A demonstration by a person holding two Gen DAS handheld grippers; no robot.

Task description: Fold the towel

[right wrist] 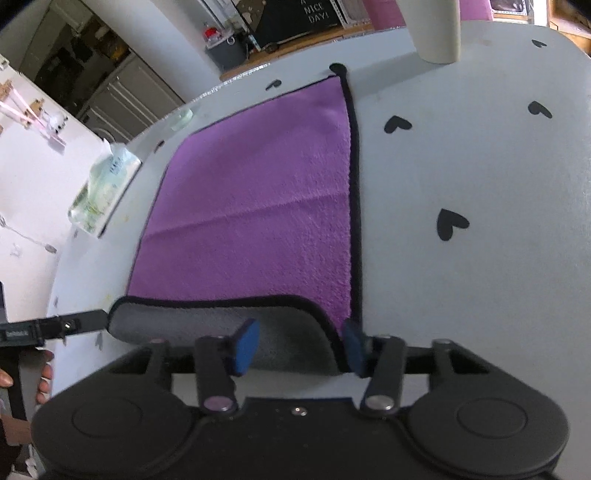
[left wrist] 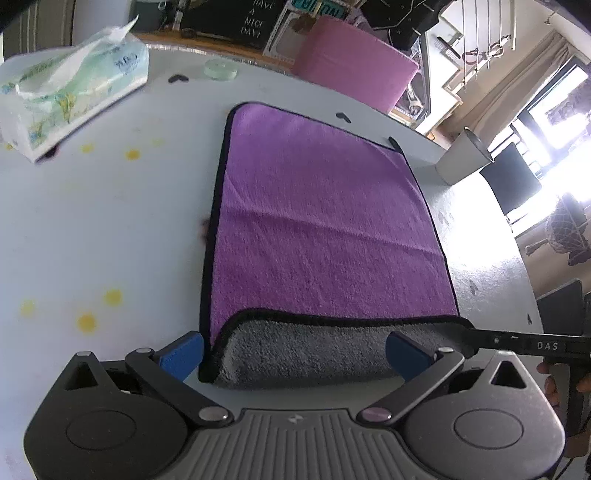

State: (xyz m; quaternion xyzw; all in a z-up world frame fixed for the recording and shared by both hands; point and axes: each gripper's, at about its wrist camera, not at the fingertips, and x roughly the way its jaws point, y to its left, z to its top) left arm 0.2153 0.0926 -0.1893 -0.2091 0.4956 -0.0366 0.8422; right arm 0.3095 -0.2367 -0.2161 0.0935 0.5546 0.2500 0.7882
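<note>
A purple towel [left wrist: 317,229] with a black hem lies flat on the pale table [left wrist: 110,229]. Its near edge is turned over, showing the grey underside [left wrist: 303,354]. My left gripper [left wrist: 295,350] is open, its blue pads on either side of the grey fold at the towel's near left corner. In the right wrist view the towel [right wrist: 255,206] shows the same grey fold [right wrist: 207,325]. My right gripper [right wrist: 301,347] is open around the fold's near right corner. The right gripper's black finger reaches the fold's right end in the left wrist view [left wrist: 517,341].
A tissue pack [left wrist: 70,96] lies at the far left. A white cup [left wrist: 461,158] stands beyond the towel's far right corner, and also shows in the right wrist view [right wrist: 436,29]. A pink box [left wrist: 354,70] stands behind the table. Black heart stickers [right wrist: 448,223] dot the table's right side.
</note>
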